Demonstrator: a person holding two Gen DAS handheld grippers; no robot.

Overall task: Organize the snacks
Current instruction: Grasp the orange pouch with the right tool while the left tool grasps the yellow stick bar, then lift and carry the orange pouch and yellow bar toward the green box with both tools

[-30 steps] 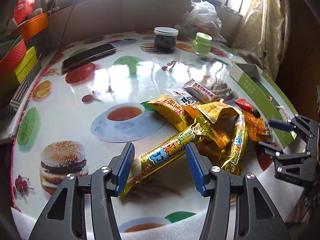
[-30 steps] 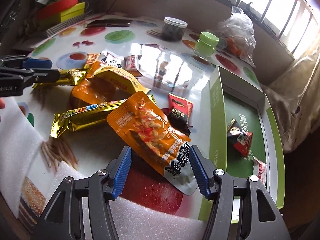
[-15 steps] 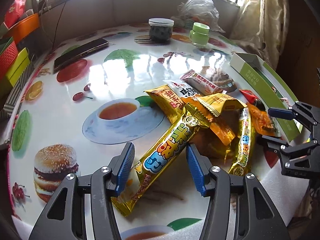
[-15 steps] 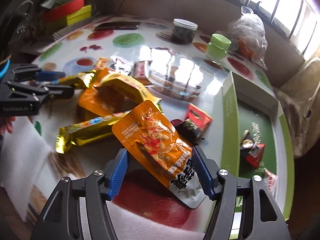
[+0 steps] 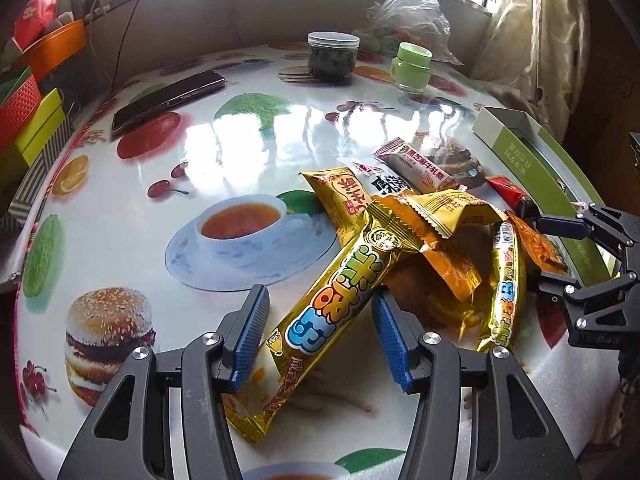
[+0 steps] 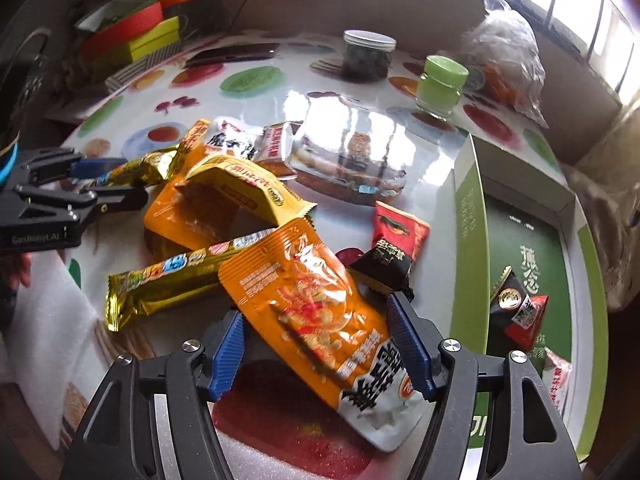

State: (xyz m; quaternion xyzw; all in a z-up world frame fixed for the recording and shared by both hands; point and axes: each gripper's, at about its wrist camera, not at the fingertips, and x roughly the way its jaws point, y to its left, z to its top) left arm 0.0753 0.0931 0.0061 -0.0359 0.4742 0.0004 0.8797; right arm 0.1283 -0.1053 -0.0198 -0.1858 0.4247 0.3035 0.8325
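Observation:
A pile of snack packets lies on the printed tablecloth. My left gripper [image 5: 318,330] is open with its jaws on either side of a long gold snack bar [image 5: 340,300] that lies on the table; it also shows in the right wrist view [image 6: 132,176]. My right gripper [image 6: 316,344] is open with its jaws on either side of an orange peanut pouch [image 6: 316,312], whose front end tilts up off the table. A second gold bar [image 6: 168,280] and a yellow-orange packet [image 6: 240,192] lie between the two grippers. A green box [image 6: 468,216] at the right holds some small packets [image 6: 520,312].
A dark jar [image 5: 333,56], a green-lidded jar [image 5: 411,66] and a plastic bag [image 5: 412,12] stand at the back. A phone [image 5: 168,98] lies at the back left. Coloured boxes [image 6: 132,36] are stacked off the left edge. White foam [image 5: 560,400] edges the near side.
Both grippers have moved forward over their packets: the left one along the gold bar, the right one along the orange pouch. Both sets of jaws have stayed open.

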